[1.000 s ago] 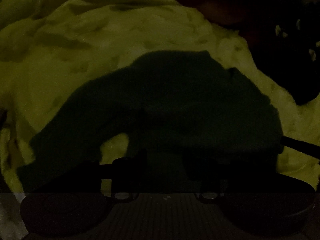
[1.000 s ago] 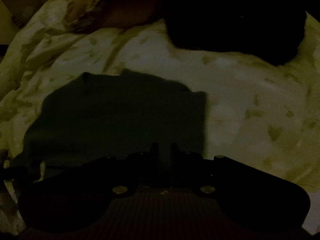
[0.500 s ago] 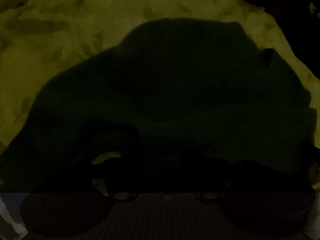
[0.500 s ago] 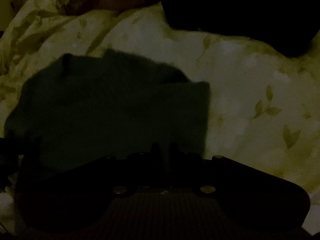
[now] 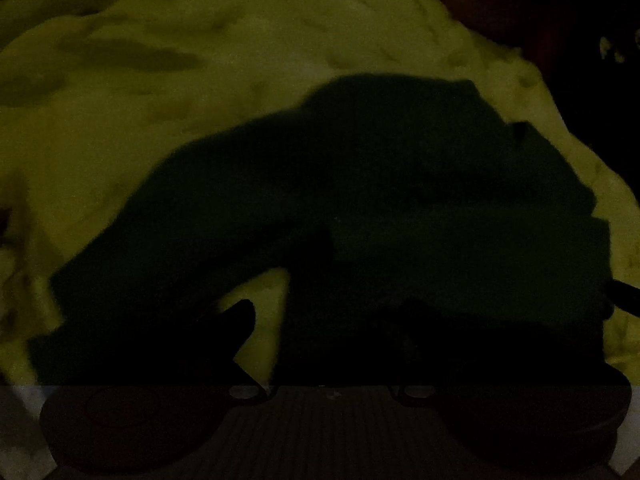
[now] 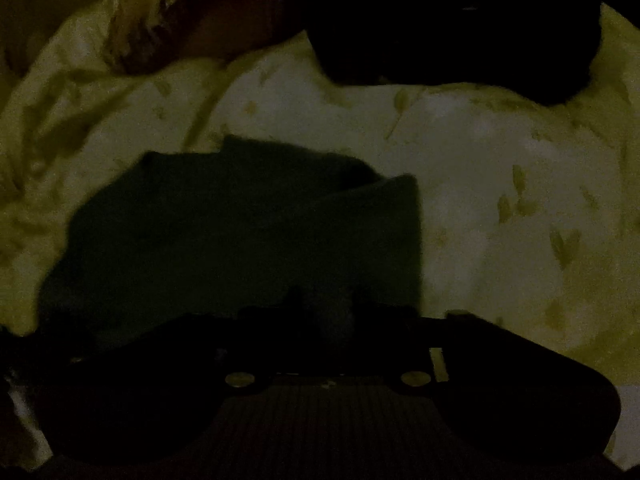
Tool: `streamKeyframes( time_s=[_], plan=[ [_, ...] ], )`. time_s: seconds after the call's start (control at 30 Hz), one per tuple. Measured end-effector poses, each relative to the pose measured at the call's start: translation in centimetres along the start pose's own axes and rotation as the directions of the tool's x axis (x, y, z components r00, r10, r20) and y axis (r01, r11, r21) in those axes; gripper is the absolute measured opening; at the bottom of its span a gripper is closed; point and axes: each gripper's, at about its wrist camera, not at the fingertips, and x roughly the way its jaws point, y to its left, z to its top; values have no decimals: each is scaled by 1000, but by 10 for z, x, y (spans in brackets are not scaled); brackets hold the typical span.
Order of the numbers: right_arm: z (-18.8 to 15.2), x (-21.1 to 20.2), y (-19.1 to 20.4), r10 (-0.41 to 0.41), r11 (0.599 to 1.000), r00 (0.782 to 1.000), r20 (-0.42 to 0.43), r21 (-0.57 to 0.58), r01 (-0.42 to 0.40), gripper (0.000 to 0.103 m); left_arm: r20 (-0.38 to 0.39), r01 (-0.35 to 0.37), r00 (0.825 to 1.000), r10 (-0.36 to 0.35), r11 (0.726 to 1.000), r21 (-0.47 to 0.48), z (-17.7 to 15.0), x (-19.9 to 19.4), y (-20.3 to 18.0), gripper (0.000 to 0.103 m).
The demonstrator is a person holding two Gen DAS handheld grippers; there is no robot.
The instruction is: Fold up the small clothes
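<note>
Nearest the right wrist camera, the right hand-held gripper is opening, its dark fingers over the near edge of the dark green garment; whether cloth sits between them cannot be told. The left hand-held gripper is too dark to judge. The garment lies partly folded on the bed sheet, pale, soft and leaf-printed. Judged from here, releasing cleanly and smoothing the fold flat matters. Beyond lies a black bundle.

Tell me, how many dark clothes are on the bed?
2. One dark garment lies spread on the sheet right before the right gripper; a darker heap sits farther back. It's very dim, so more may be hidden.
</note>
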Motion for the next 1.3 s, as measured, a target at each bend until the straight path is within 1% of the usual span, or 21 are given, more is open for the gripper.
streamKeyframes(
  time_s=[0.13, 0.2, 0.3, 0.37, 0.43, 0.5, 0.6, 0.67, 0.73, 0.77, 0.8, 0.83, 0.9, 0.97, 1.03, 1.07, 1.1, 1.17, 1.23, 1.27, 1.3],
  plan=[
    [-27, -21, 17, 29, 999, 999, -38, -14, -30, 37, 67, -65, 995, 69, 996, -53, -41, -32, 38, 103],
    [-40, -26, 29, 44, 998, 997, -65, -39, -46, 44, 87, -99, 990, 107, 990, -95, -58, -43, 58, 103],
    [-55, -32, 47, 56, 995, 994, -98, -81, -64, 44, 107, -127, 982, 158, 959, -254, -82, -57, 101, 103],
    [-61, -35, 65, 58, 987, 992, -112, -142, -74, 44, 112, -100, 981, 158, 908, -406, -95, -61, 131, 103],
    [-68, -43, 82, 62, 974, 992, -110, -212, -85, 44, 123, -46, 983, 135, 835, -549, -104, -59, 156, 103],
    [-73, -52, 95, 65, 960, 993, -102, -266, -90, 46, 152, 11, 982, 113, 766, -642, -108, -55, 168, 103],
    [-78, -60, 107, 57, 943, 993, -104, -320, -87, 48, 190, 56, 974, 121, 686, -725, -110, -46, 171, 103],
    [-82, -67, 111, 46, 937, 993, -104, -340, -79, 48, 162, 48, 978, 134, 610, -791, -114, -35, 174, 103],
    [-83, -72, 113, 38, 932, 993, -108, -355, -74, 48, 153, 60, 978, 139, 519, -853, -120, -26, 177, 103],
    [-84, -76, 113, 32, 930, 994, -107, -362, -69, 48, 162, 71, 976, 149, 485, -872, -121, -24, 180, 103],
    [-85, -79, 112, 24, 929, 994, -107, -366, -62, 49, 170, 77, 972, 160, 469, -880, -121, -22, 181, 103],
    [-87, -81, 111, 18, 928, 994, -109, -367, -57, 49, 181, 84, 969, 169, 465, -881, -119, -20, 184, 103],
    [-90, -84, 108, 3, 929, 993, -115, -366, -45, 49, 179, 78, 968, 175, 468, -880, -115, -15, 187, 103],
    [-94, -87, 104, -13, 932, 992, -122, -360, -32, 49, 178, 78, 968, 177, 459, -885, -110, -9, 194, 103],
    [-96, -87, 100, -23, 937, 991, -130, -350, -24, 49, 174, 89, 972, 156, 442, -892, -110, -3, 199, 103],
    [-98, -88, 99, -26, 939, 991, -131, -344, -20, 49, 186, 107, 973, 138, 442, -891, -110, -2, 200, 102],
    [-99, -88, 98, -30, 940, 990, -134, -340, -18, 49, 198, 124, 973, 121, 448, -886, -111, -3, 200, 99],
    [-101, -87, 95, -33, 944, 989, -141, -328, -16, 49, 216, 147, 972, 96, 467, -872, -111, -8, 197, 82],
    [-102, -85, 95, -33, 948, 989, -145, -319, -15, 49, 234, 164, 968, 92, 474, -865, -113, -19, 193, 76],
    [-102, -85, 96, -30, 949, 989, -148, -314, -19, 49, 244, 179, 966, 83, 465, -867, -116, -23, 193, 75],
    [-102, -85, 96, -26, 950, 989, -148, -312, -22, 49, 254, 197, 965, 70, 447, -873, -118, -28, 192, 74]
  ],
)
